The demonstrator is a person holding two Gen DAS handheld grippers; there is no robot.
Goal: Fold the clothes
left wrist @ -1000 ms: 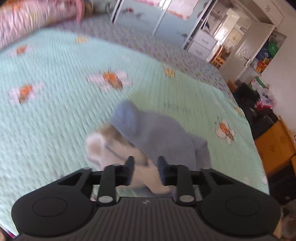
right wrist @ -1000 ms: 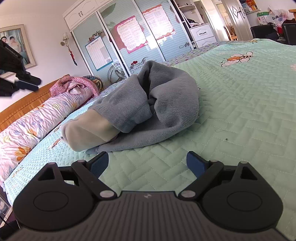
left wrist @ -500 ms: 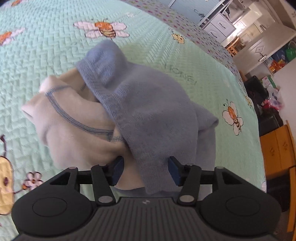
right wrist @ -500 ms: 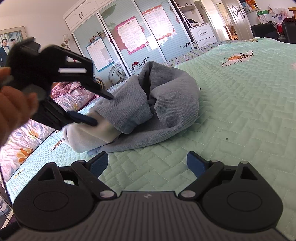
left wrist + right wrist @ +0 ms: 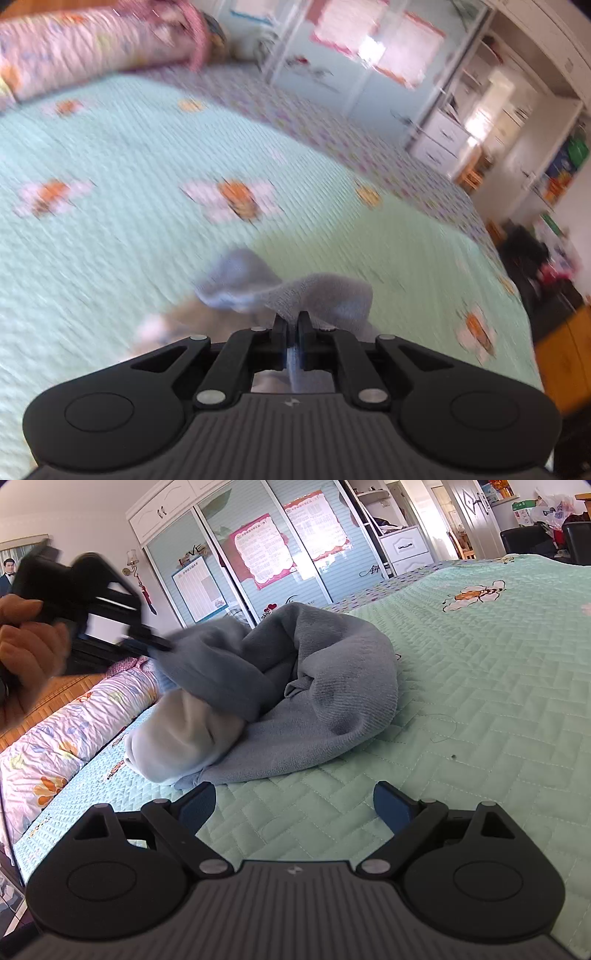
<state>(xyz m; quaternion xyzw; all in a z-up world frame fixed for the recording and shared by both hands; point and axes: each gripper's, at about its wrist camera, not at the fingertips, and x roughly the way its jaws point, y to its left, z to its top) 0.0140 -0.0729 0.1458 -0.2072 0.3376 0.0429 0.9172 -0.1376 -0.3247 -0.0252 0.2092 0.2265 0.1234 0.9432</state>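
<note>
While the left gripper (image 5: 291, 325) at the lower middle of its own view has its jaws pinched tight on a fold of the grey garment (image 5: 317, 690), the cloth lies bunched on the green quilt (image 5: 498, 686) at mid-frame. Right gripper (image 5: 295, 805), low in its view, stands wide open over bare quilt, holding nothing. A hand (image 5: 29, 646) grips the left tool at upper left.

From my right camera I read "LOVE" in dark letters on the pale blue sliding wardrobe door (image 5: 207, 572). The pink-bordered paper posters (image 5: 264, 550) on those doors carry print too small for me to make out.
</note>
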